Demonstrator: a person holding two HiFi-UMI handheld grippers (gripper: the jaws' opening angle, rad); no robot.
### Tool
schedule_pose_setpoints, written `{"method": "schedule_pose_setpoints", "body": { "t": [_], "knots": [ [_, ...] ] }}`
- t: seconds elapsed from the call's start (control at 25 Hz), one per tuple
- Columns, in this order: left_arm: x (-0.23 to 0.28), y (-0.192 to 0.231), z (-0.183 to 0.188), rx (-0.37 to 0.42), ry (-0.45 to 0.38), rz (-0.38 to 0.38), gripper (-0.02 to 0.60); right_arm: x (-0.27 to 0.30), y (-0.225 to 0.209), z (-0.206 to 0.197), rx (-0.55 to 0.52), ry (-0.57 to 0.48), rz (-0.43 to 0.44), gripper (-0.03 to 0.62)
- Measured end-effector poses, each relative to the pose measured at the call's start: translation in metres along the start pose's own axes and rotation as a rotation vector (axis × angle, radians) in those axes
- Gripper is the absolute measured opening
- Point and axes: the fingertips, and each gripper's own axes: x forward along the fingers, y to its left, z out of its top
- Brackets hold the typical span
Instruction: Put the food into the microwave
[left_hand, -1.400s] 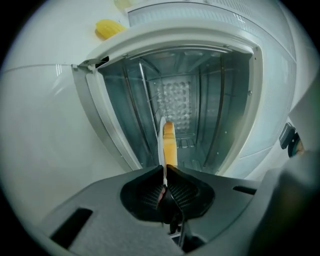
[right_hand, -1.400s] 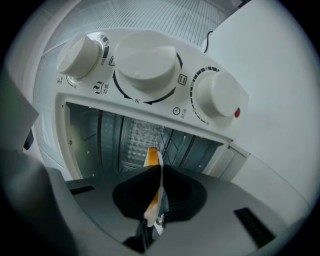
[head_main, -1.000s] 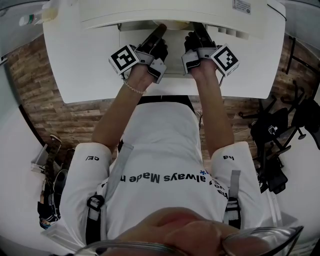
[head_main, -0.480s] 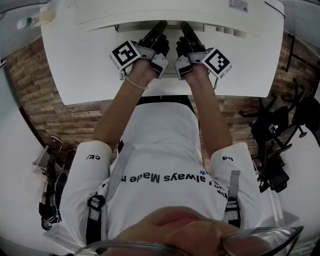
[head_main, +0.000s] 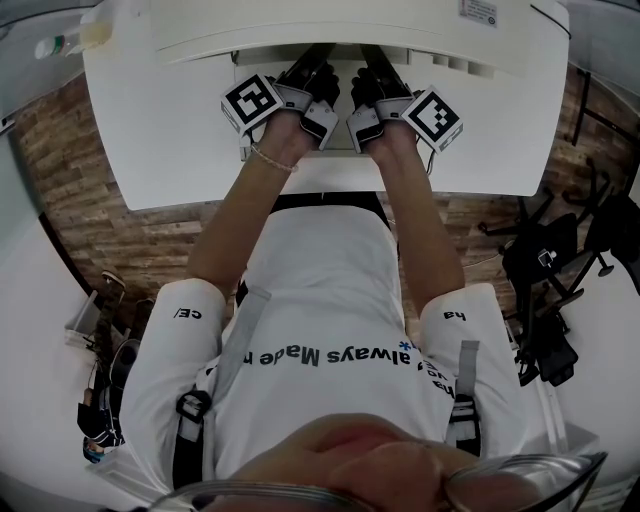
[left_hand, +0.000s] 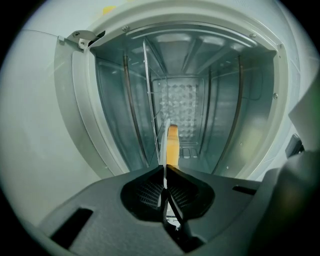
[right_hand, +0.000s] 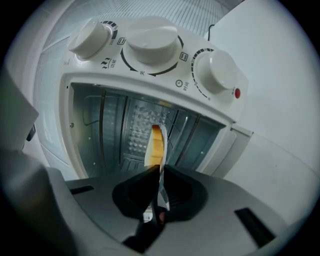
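Observation:
The open white microwave stands at the far side of the table, its bare metal cavity filling the left gripper view. Seen edge-on, a thin white plate carries an orange-yellow piece of food. My left gripper is shut on one rim of the plate. My right gripper is shut on the opposite rim, with the plate and the food showing just ahead of it. Both grippers reach into the microwave's mouth, and their fingertips are hidden under its top in the head view.
Three white knobs sit beside the cavity opening. The microwave's door lies open towards me under my forearms. The white table has a bottle at its far left corner. Black chairs stand at my right.
Both grippers have moved forward with the plate, deeper into the microwave's opening. They have also drawn closer together.

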Motion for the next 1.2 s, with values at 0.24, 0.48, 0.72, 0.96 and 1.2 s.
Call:
{"method": "schedule_pose_setpoints", "body": {
  "t": [0.24, 0.48, 0.72, 0.96, 1.2],
  "knots": [
    [0.004, 0.000, 0.003, -0.002, -0.006, -0.014, 0.020, 0.003, 0.000, 0.002, 0.007, -0.008, 0.005, 0.028],
    [0.009, -0.009, 0.005, -0.019, -0.007, -0.062, 0.029, 0.006, 0.003, 0.006, 0.001, -0.017, 0.018, 0.031],
    [-0.007, -0.011, 0.007, 0.037, 0.009, -0.033, 0.084, -0.003, 0.004, 0.010, -0.030, -0.025, 0.001, 0.057],
    [-0.024, -0.023, 0.003, 0.090, 0.032, -0.028, 0.084, -0.018, 0.016, 0.014, -0.109, -0.013, -0.011, 0.057],
    [-0.043, -0.053, 0.002, 0.294, 0.062, -0.022, 0.048, -0.034, 0.045, 0.015, -0.297, 0.010, 0.005, 0.045]
  ]
}}
